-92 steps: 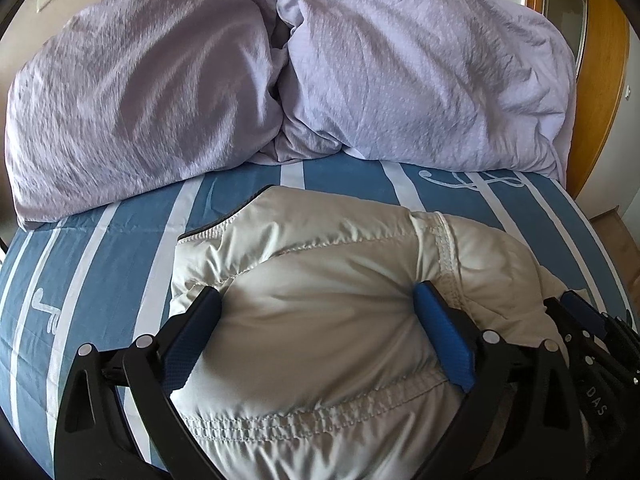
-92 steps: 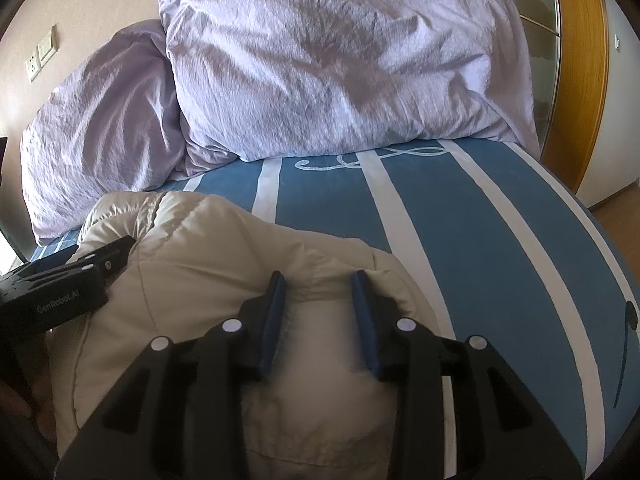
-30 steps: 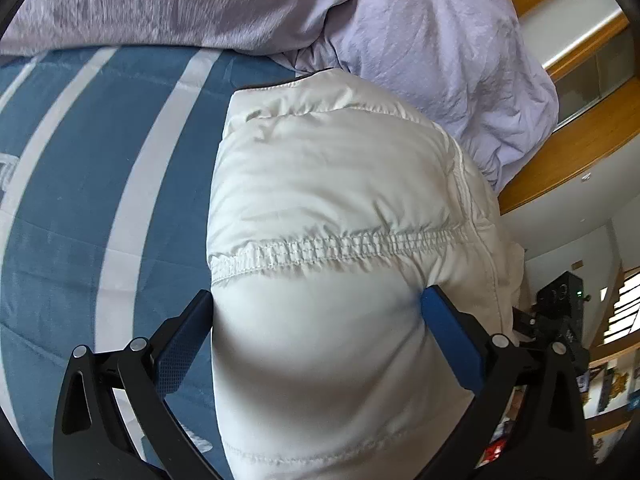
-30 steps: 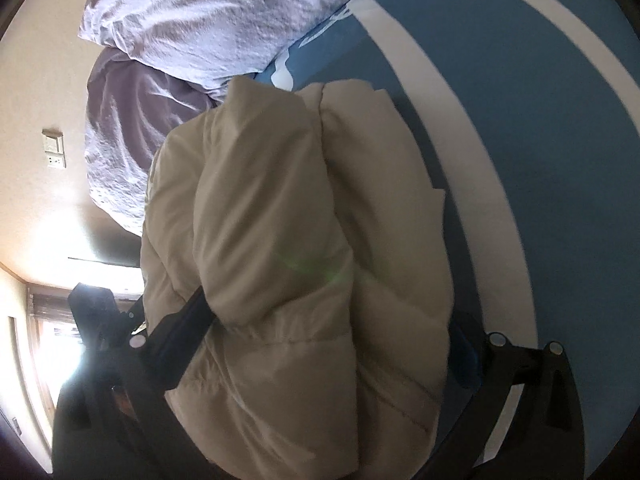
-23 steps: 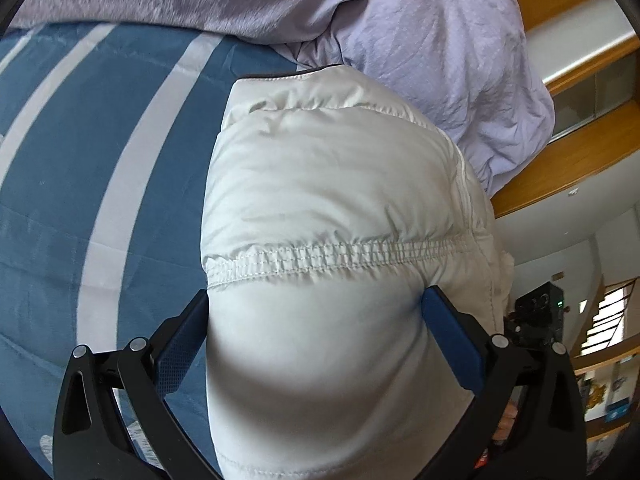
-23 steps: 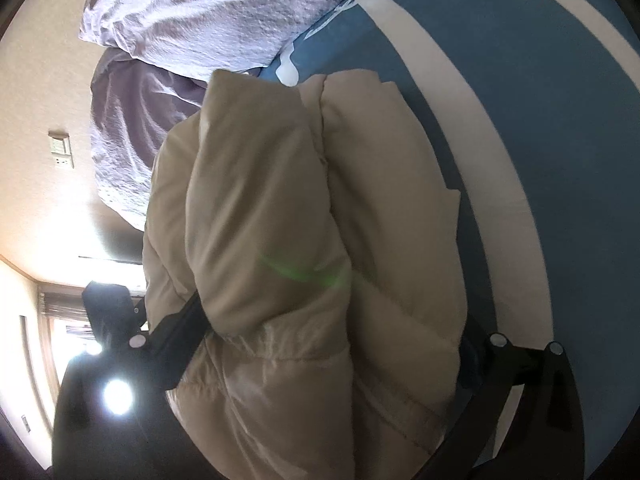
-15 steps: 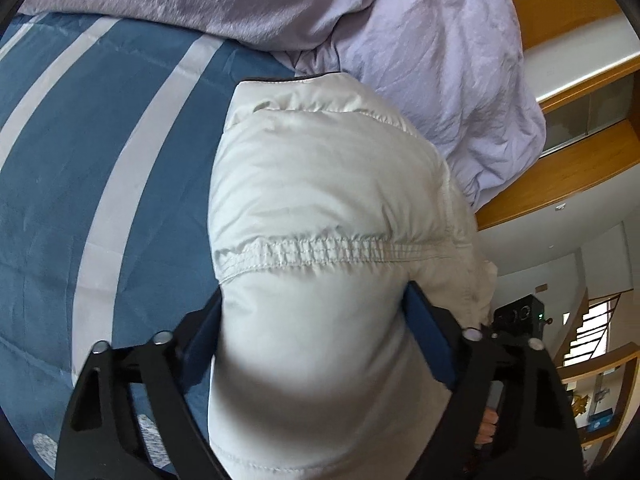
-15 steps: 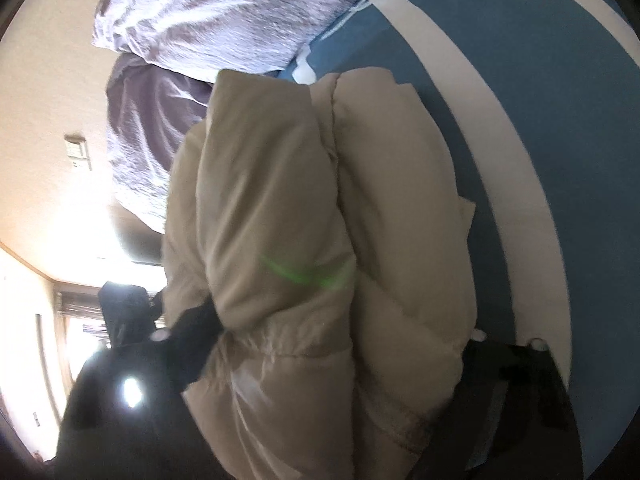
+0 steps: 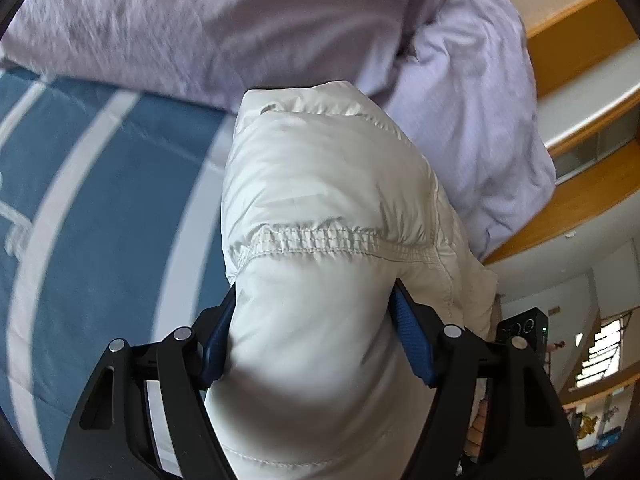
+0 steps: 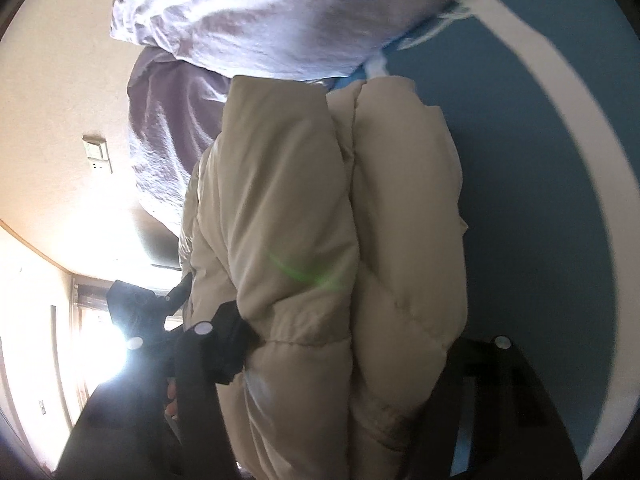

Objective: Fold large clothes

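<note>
A cream puffer jacket [image 9: 320, 208], folded into a thick bundle, is held up off the blue striped bed. My left gripper [image 9: 312, 320] is shut on one end of the bundle, its blue pads pressing both sides of the padding. In the right wrist view the same jacket [image 10: 328, 220] shows as stacked folded layers. My right gripper [image 10: 344, 340] is shut on the other end, with the padding bulging between its dark fingers. The other gripper's body shows at each view's edge.
Two lilac pillows [image 9: 200, 24] lie at the head of the bed, just beyond the jacket. The blue bedspread with white stripes [image 9: 100, 200] lies below. A wooden headboard frame [image 9: 580, 200] is to the right. A beige wall with a switch plate [image 10: 96, 152] is on the left.
Both grippers have closed tighter on the jacket bundle and lifted and tilted it. The pillows now appear nearer; the bundle has moved toward the head of the bed.
</note>
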`<state>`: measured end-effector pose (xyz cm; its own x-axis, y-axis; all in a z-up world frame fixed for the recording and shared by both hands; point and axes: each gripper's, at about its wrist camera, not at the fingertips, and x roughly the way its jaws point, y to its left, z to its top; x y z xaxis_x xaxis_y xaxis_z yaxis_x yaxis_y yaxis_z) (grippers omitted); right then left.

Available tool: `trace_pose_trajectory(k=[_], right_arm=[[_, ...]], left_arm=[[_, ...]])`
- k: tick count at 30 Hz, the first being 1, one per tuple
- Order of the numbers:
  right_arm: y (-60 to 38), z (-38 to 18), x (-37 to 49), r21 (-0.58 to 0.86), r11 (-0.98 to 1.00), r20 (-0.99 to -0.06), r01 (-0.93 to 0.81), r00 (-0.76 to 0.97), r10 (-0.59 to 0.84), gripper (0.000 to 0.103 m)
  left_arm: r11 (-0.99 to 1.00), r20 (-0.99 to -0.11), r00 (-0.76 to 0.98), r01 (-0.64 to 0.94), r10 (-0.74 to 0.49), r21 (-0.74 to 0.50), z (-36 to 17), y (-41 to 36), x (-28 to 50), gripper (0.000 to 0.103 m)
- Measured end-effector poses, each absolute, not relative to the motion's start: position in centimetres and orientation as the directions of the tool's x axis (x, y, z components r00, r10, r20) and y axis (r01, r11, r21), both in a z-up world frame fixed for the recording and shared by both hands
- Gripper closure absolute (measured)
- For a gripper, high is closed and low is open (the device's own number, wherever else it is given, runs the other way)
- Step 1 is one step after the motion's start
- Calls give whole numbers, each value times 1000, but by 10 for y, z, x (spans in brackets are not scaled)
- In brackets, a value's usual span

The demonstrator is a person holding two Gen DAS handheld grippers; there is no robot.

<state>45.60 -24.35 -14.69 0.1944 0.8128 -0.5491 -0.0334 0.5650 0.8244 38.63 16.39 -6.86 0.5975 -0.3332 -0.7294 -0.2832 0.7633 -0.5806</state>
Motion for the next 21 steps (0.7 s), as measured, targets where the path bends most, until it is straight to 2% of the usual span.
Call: trace_pose_trajectory(k=[10, 12, 17, 21], right_arm=[[-187, -145, 487, 803, 592, -575, -59, 184, 798, 47], [-187, -147, 487, 801, 596, -578, -54, 194, 793, 45], [-188, -148, 487, 782, 623, -607, -16, 211, 766, 33], [-181, -132, 490, 727, 686, -659, -40, 240, 713, 30]], left_arm=[[805, -770, 606, -347, -199, -481, -67, 205, 402, 32], [812, -773, 605, -343, -194, -472, -68, 204, 403, 32], [838, -784, 599, -336, -163, -430, -68, 195, 409, 27], [880, -809, 587, -361, -43, -308, -58, 184, 414, 19]])
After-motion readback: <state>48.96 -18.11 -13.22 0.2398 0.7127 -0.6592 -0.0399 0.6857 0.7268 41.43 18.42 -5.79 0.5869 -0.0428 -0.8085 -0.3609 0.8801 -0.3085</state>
